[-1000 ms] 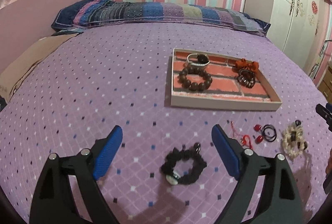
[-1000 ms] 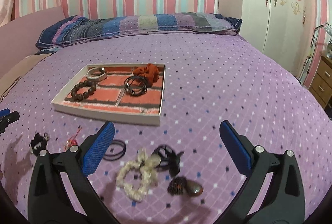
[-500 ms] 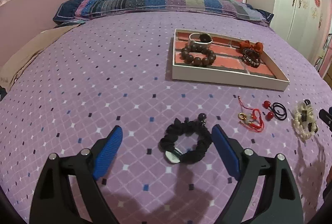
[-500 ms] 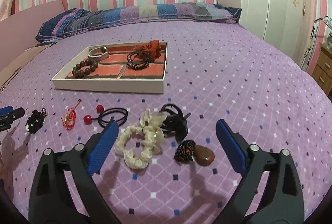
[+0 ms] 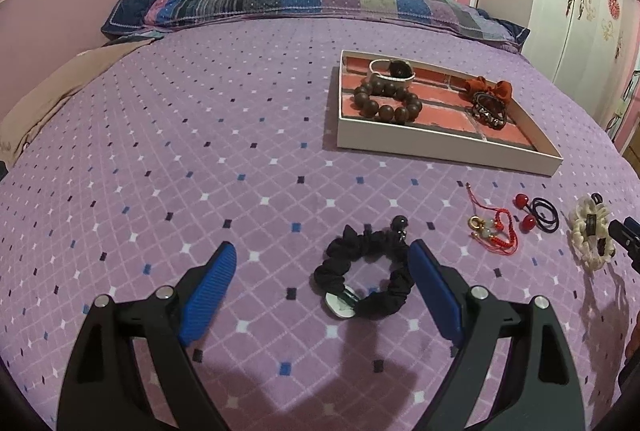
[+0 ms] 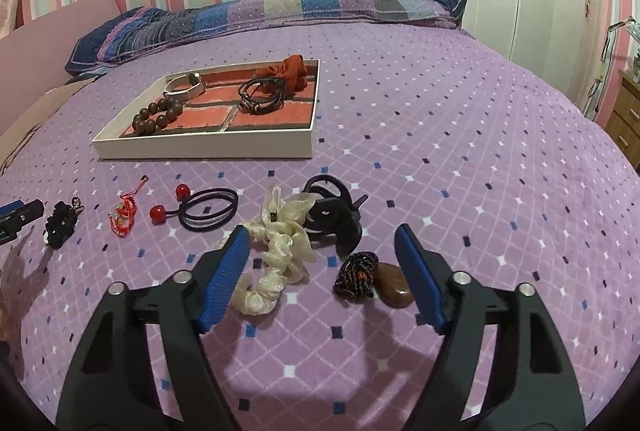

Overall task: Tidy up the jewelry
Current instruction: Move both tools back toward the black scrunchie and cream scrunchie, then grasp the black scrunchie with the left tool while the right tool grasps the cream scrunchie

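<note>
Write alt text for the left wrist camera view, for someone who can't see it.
The open left gripper hangs over a black scrunchie on a purple bedspread, blue pads either side of it. Beyond, a white tray holds a brown bead bracelet; a red cord charm lies to the right.

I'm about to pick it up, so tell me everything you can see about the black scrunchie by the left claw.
The black scrunchie is a ring of gathered, matte black fabric lying flat on the purple bedspread. A dark round bead with a small metal charm sits at its far edge, and a white tag lies at its near edge. It rests between the fingers of the open left claw, close to the right finger; whether they touch is unclear.
</note>
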{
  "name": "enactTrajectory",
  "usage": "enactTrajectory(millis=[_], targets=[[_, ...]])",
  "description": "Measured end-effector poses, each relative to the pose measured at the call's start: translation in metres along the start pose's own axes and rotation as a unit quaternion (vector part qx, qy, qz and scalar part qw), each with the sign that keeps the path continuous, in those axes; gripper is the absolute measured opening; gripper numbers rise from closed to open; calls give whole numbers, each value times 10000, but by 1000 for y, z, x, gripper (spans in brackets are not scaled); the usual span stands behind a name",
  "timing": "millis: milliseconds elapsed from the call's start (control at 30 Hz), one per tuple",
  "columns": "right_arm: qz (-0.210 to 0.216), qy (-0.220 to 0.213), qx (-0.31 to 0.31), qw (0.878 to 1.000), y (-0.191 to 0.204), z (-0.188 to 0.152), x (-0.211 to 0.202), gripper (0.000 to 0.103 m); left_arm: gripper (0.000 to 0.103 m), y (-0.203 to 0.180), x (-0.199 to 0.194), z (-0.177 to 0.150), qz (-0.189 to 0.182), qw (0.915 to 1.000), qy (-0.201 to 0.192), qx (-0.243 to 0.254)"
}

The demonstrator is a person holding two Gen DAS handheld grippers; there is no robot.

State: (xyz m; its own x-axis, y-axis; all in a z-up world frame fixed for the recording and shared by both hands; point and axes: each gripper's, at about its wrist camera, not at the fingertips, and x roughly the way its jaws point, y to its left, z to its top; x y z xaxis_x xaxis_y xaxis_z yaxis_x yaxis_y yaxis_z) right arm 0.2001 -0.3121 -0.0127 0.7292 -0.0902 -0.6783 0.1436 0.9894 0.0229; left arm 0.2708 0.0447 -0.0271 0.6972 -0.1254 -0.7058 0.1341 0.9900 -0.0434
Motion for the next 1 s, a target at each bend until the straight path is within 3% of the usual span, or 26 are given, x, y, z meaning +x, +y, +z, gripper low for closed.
enactTrajectory(millis=[300, 400, 500, 867, 1000], targets=[[165, 251, -89, 9995, 13, -5, 12, 55, 84, 0, 14, -2, -63, 9999, 135, 19], [183, 298, -113, 9993, 17, -5, 16, 48, 75, 0, 19, -1, -143, 9996, 226, 35], [193, 331, -96, 9992, 18, -5, 20, 42, 73, 0, 23, -2, -150, 9994, 297, 38], [217, 363, -141, 9990, 20, -7, 25, 22, 47, 1, 30, -8, -334, 9980, 527, 47], [239, 339, -133, 9990, 19, -5, 24, 17, 30, 4, 32, -7, -344, 9978, 570, -2]])
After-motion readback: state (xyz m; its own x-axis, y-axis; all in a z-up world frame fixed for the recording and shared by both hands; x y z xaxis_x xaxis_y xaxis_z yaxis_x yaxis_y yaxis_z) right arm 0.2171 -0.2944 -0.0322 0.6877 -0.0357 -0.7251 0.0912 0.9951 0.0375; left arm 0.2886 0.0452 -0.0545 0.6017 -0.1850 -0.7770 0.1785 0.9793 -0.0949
